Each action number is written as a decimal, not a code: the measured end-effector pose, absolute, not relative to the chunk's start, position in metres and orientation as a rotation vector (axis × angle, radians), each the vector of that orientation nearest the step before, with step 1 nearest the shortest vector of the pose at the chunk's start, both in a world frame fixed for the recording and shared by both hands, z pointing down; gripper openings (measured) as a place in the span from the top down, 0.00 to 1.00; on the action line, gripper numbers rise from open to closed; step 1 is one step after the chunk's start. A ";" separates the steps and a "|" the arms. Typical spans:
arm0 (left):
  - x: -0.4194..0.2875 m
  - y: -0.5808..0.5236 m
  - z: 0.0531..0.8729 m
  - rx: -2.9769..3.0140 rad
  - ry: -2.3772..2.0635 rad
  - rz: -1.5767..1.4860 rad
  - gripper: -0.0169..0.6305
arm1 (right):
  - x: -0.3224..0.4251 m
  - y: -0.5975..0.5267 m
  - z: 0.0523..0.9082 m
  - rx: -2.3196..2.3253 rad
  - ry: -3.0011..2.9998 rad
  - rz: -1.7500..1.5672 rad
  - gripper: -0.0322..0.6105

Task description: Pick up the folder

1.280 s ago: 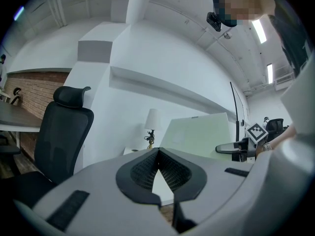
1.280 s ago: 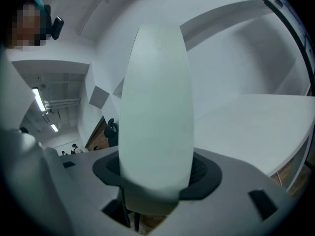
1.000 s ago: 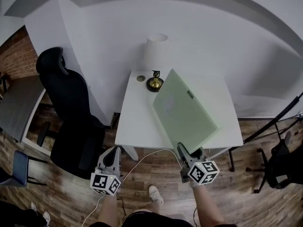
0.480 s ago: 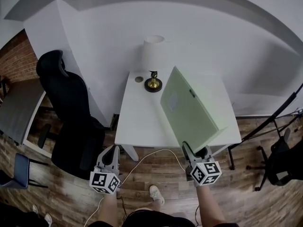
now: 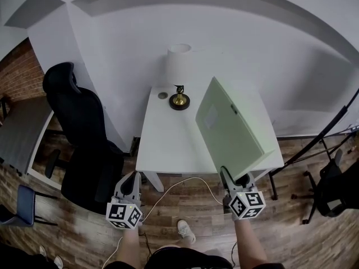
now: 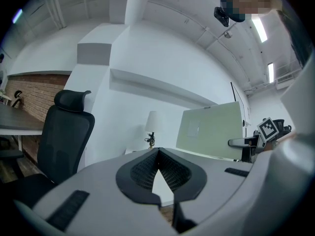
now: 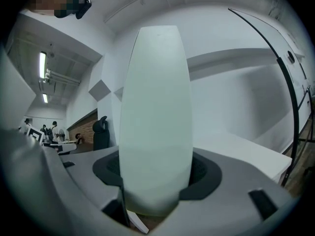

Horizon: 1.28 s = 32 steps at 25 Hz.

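The folder (image 5: 230,128) is a pale green, flat rectangle with a small label, tilted up on edge above the right half of the white table (image 5: 165,142). My right gripper (image 5: 234,178) is shut on its near corner, just off the table's front edge. In the right gripper view the folder (image 7: 155,117) fills the space between the jaws and hides what lies ahead. My left gripper (image 5: 133,179) hangs shut and holding nothing in front of the table's left corner. The left gripper view shows the raised folder (image 6: 211,129) off to the right.
A white lamp (image 5: 179,66) with a brass base and a small round disc (image 5: 162,95) stand at the table's back left. A black office chair (image 5: 84,128) is left of the table, a grey desk (image 5: 17,128) further left. A white cable (image 5: 179,181) runs on the floor; a black stand (image 5: 314,144) is right.
My right gripper has risen and shifted right with the folder, which now stands more steeply on edge. The left gripper has stayed where it was.
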<state>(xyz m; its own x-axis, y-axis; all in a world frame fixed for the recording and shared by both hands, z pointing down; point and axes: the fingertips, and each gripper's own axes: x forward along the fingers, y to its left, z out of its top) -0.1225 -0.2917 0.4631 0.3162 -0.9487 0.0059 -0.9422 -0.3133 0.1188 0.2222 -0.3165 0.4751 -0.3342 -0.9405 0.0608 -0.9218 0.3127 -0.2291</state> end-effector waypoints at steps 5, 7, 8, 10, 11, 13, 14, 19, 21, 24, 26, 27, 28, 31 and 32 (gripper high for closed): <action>-0.126 -0.288 0.458 2.472 -1.779 -0.117 0.95 | 0.227 -0.311 0.472 -1.796 2.451 -0.328 0.49; -0.128 -0.285 0.457 2.474 -1.776 -0.123 0.95 | 0.228 -0.308 0.470 -1.806 2.441 -0.324 0.49; -0.129 -0.283 0.456 2.476 -1.774 -0.127 0.95 | 0.228 -0.306 0.469 -1.807 2.435 -0.321 0.49; -0.132 -0.280 0.454 2.479 -1.776 -0.134 0.95 | 0.229 -0.304 0.466 -1.813 2.422 -0.313 0.49; -0.133 -0.279 0.452 2.480 -1.779 -0.137 0.95 | 0.229 -0.303 0.465 -1.817 2.416 -0.309 0.49; -0.137 -0.275 0.450 2.479 -1.786 -0.142 0.95 | 0.229 -0.299 0.462 -1.825 2.409 -0.300 0.49; -0.139 -0.273 0.449 2.477 -1.788 -0.145 0.95 | 0.229 -0.297 0.461 -1.828 2.407 -0.295 0.49; -0.144 -0.263 0.449 2.471 -1.784 -0.163 0.95 | 0.224 -0.287 0.456 -1.831 2.409 -0.266 0.49; -0.145 -0.260 0.449 2.471 -1.780 -0.168 0.95 | 0.222 -0.282 0.455 -1.835 2.410 -0.258 0.49; -0.146 -0.256 0.448 2.474 -1.776 -0.176 0.95 | 0.221 -0.277 0.453 -1.842 2.408 -0.246 0.49; -0.146 -0.254 0.445 2.478 -1.772 -0.179 0.95 | 0.221 -0.274 0.451 -1.848 2.404 -0.236 0.49; -0.146 -0.253 0.444 2.481 -1.770 -0.180 0.95 | 0.221 -0.272 0.449 -1.850 2.403 -0.232 0.49; -0.146 -0.252 0.443 2.483 -1.768 -0.181 0.95 | 0.221 -0.271 0.448 -1.851 2.403 -0.228 0.49; -0.150 -0.251 0.443 2.483 -1.770 -0.180 0.95 | 0.219 -0.269 0.447 -1.855 2.404 -0.220 0.49; -0.152 -0.251 0.443 2.481 -1.773 -0.180 0.95 | 0.219 -0.268 0.447 -1.856 2.406 -0.220 0.49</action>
<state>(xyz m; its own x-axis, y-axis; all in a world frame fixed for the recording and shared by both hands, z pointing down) -0.1518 -0.2513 0.4427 0.3210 -0.9460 -0.0450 -0.9358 -0.3241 0.1385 0.2190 -0.2680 0.4473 -0.2550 -0.9669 0.0127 -0.9532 0.2492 -0.1714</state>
